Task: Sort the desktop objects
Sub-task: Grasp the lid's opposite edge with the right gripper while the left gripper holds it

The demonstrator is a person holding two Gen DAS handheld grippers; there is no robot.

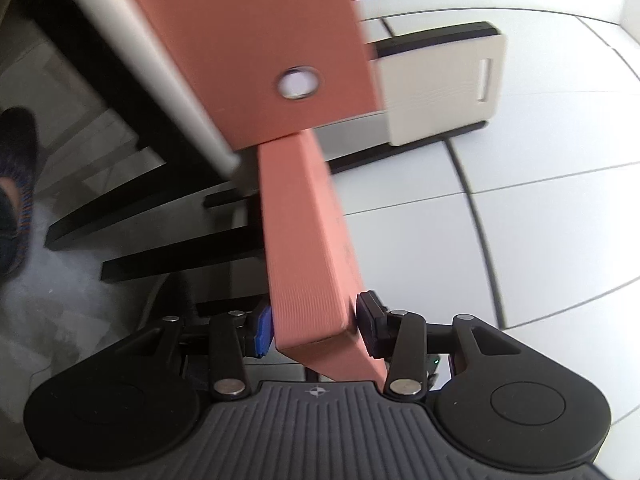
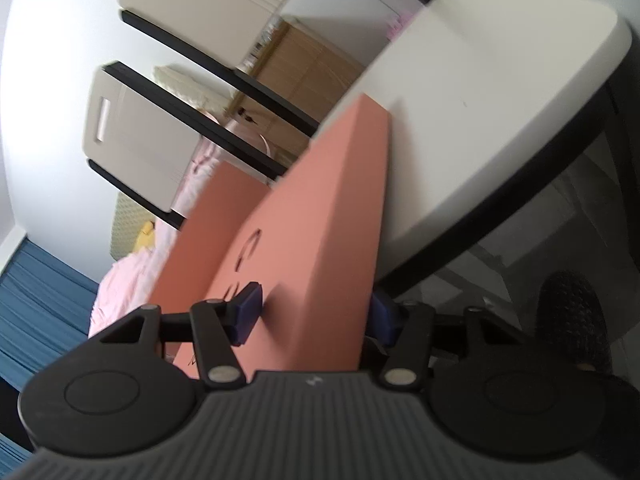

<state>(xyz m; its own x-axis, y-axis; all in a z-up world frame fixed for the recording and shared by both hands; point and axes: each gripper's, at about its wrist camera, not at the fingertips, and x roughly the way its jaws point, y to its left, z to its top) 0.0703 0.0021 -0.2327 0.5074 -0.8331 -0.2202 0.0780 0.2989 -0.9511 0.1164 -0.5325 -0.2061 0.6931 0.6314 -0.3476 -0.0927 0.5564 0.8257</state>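
Observation:
A salmon-orange file box (image 1: pixel 248 40) with a metal-ringed finger hole (image 1: pixel 298 82) hangs tilted over the white table edge (image 1: pixel 160 80). One narrow orange panel (image 1: pixel 308 248) runs down into my left gripper (image 1: pixel 316 326), whose pads press on both of its sides. In the right wrist view the same orange file box (image 2: pixel 320 220) lies between the pads of my right gripper (image 2: pixel 316 314), which is shut on its near end beside the white tabletop (image 2: pixel 480 120). A curved cut-out (image 2: pixel 248 248) shows on its face.
White cabinet doors with black edges (image 1: pixel 440 84) (image 2: pixel 132 140) stand behind. Black table legs (image 1: pixel 140 200) and a person's shoe (image 1: pixel 16 184) are on the floor at left. Pink cloth (image 2: pixel 128 280), a blue curtain (image 2: pixel 36 300) and a black wheel (image 2: pixel 572 320) are nearby.

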